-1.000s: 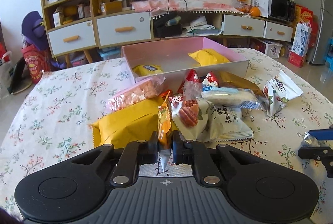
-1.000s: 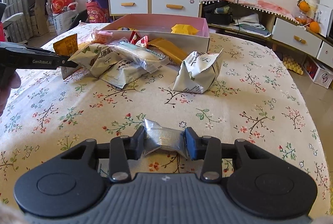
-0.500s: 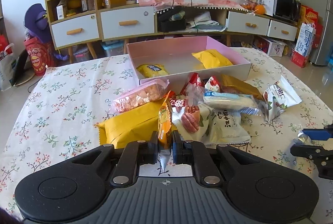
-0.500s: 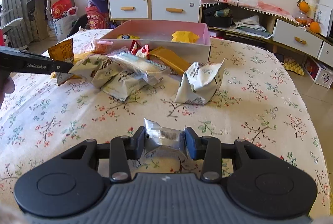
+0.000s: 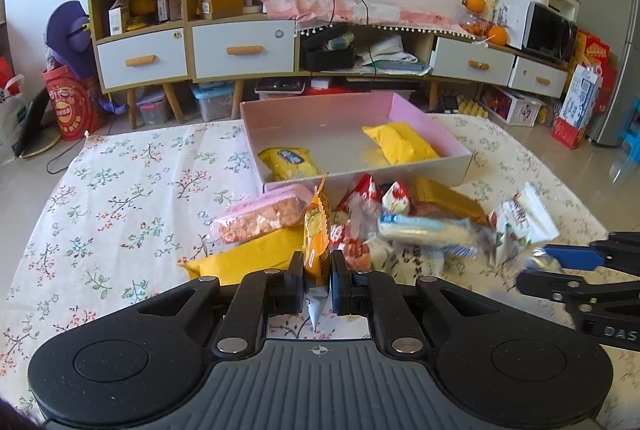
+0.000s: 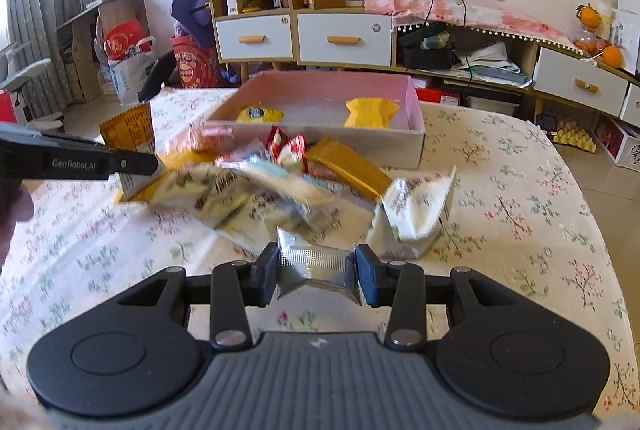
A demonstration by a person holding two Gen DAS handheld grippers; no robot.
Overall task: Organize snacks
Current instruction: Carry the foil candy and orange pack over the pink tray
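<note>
Pinching an orange snack packet (image 5: 316, 230) edgewise, the left gripper (image 5: 316, 284) hangs over the worktop (image 5: 120, 190); the right gripper (image 6: 316, 272) clamps a silver packet (image 6: 314, 266) between its fingers.

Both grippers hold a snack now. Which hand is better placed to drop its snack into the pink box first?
Probably the left. The left gripper holds the orange packet directly before the pink box, though the snack pile lies between. The right gripper, holding the silver packet, looks farther back and to the side.
</note>
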